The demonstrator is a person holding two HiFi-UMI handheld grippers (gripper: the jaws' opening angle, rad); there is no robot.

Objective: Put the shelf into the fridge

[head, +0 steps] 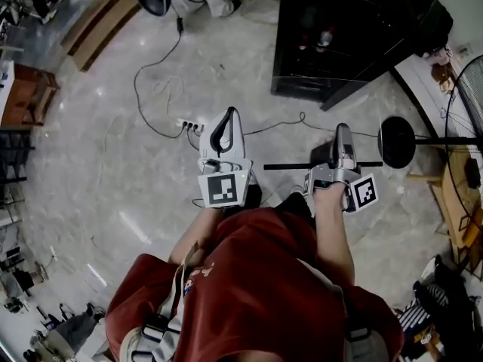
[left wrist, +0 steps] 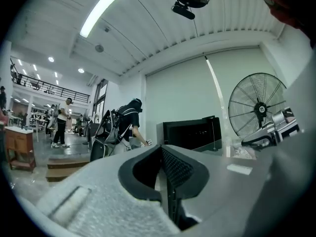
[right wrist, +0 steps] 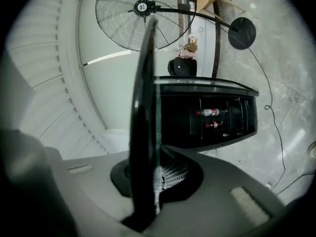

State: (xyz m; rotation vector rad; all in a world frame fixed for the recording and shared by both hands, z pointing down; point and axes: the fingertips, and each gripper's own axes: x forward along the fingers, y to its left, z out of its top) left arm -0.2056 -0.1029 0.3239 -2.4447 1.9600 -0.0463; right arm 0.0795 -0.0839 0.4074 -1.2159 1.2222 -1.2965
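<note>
step in hand: carry the shelf (head: 290, 166) to the fridge (head: 332, 44).

1. the right gripper (head: 343, 134) is clenched on one edge of the shelf. the pane stands on edge between its jaws, well apart from the fridge ahead, where bottles show inside.
2. the left gripper (head: 225, 127) is closed on nothing, just beside the right one.
3. a one-edge grip likely lets the pane swing, so do not loosen the right jaws on the approach.
4. turn the shelf flat before it meets the cabinet, and take the free edge with the left gripper to steady it.
5. mind the power strip (head: 190, 125) on the floor and the fan base (head: 396, 142) at your right.
6. whether the fridge door stands open cannot be told, so check first.
</note>
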